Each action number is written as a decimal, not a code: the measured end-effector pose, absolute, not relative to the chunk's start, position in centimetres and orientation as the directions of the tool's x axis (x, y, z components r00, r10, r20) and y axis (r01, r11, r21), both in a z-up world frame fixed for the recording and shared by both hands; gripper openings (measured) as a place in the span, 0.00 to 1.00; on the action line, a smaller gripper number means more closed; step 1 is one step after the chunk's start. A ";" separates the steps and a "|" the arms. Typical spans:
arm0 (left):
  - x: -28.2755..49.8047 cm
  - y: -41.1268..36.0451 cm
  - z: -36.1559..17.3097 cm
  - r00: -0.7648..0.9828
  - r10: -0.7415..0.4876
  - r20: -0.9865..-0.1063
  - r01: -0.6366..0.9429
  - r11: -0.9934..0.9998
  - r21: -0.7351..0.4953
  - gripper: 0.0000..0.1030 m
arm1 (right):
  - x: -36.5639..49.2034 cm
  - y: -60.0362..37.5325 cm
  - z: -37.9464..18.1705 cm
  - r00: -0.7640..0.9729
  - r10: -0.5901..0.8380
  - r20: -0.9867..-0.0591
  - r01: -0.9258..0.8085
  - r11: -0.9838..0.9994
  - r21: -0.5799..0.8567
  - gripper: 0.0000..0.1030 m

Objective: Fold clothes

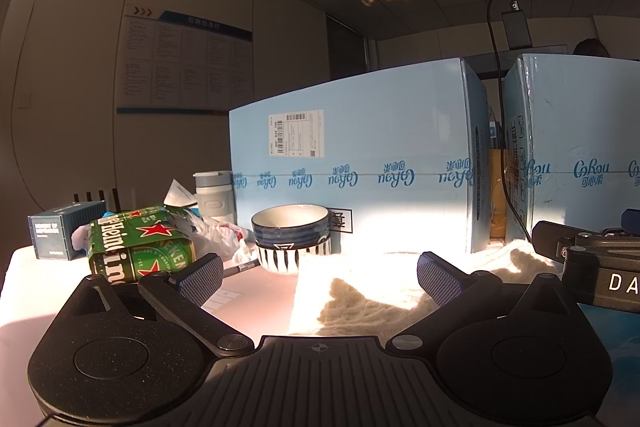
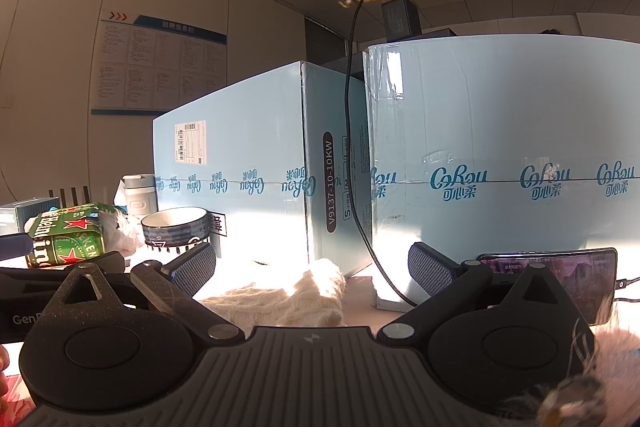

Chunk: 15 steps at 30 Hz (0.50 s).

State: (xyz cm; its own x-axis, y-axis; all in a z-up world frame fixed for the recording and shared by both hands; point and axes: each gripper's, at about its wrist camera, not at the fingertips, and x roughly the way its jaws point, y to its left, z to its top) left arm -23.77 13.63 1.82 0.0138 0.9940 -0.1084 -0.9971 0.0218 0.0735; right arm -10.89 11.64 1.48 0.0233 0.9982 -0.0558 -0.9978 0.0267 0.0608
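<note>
Now cream sweater (image 1: 360, 291) lies between spread left gripper (image 1: 319, 277) fingers; right gripper (image 2: 312, 269) likewise spread.

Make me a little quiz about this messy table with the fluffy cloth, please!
1. True or false: the left claw is shut on the cream cloth.
2. What stands under the blue bowl? A) a striped bowl B) a beer pack C) a phone
3. Fill in: the green beer pack shows red ____.

Key: 1 false, both it and the right claw are open. 2 A, the striped bowl. 3 stars.
</note>
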 end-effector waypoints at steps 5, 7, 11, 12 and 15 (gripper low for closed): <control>-23.8 13.6 1.8 0.014 0.994 -0.108 -0.997 0.022 0.073 1.00 | -10.9 11.6 1.5 0.023 0.998 -0.057 -0.998 0.027 0.061 1.00; -23.8 13.6 1.8 0.013 0.994 -0.108 -0.997 0.021 0.073 1.00 | -10.9 11.6 1.5 0.023 0.998 -0.057 -0.998 0.027 0.062 1.00; -23.8 13.5 1.8 0.013 0.994 -0.108 -0.997 0.021 0.073 1.00 | -10.8 11.7 1.5 0.024 0.998 -0.060 -0.998 0.028 0.063 1.00; -23.8 13.5 1.8 0.013 0.994 -0.107 -0.997 0.021 0.073 1.00 | -10.8 11.7 1.5 0.024 0.998 -0.060 -0.998 0.028 0.064 1.00; -23.8 13.5 1.9 0.014 0.994 -0.106 -0.997 0.021 0.073 1.00 | -10.8 11.7 1.5 0.024 0.998 -0.062 -0.997 0.028 0.065 1.00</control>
State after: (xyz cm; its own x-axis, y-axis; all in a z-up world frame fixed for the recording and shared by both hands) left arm -23.75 13.48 1.87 0.0137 0.9943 -0.1061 -0.9971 0.0215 0.0725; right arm -10.80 11.70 1.47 0.0242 0.9978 -0.0615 -0.9975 0.0282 0.0654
